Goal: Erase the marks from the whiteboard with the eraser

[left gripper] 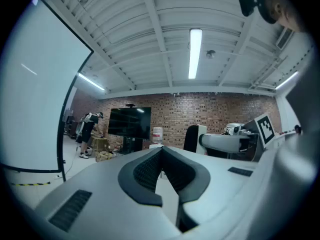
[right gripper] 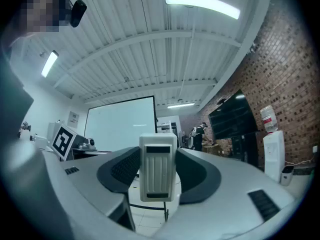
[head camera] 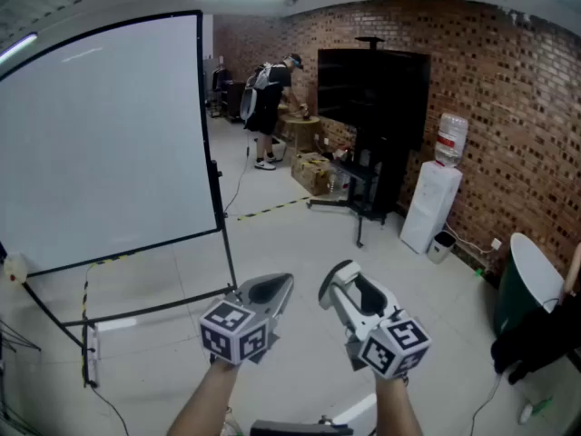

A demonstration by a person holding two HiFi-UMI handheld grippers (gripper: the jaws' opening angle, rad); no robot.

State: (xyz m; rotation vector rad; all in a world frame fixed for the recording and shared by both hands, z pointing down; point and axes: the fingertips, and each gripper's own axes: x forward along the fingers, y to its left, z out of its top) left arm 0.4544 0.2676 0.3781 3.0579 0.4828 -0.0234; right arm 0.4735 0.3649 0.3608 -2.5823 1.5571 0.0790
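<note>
Right gripper (head camera: 345,280) has its jaws clamped on the eraser (right gripper: 158,167), a pale ribbed block held upright across its narrow sides. It looks light and stiff-backed, so that side grip should keep it steady. Left gripper (left gripper: 161,159) is up with jaws together and empty, and the whiteboard (head camera: 100,143) stands well apart on the left, no marks visible from here.

The left gripper (head camera: 272,289) and right gripper (head camera: 338,278) are moulded pale grey; dark ribbed pads (left gripper: 145,171) are set inside the jaws, marker cubes (head camera: 234,330) behind.
</note>
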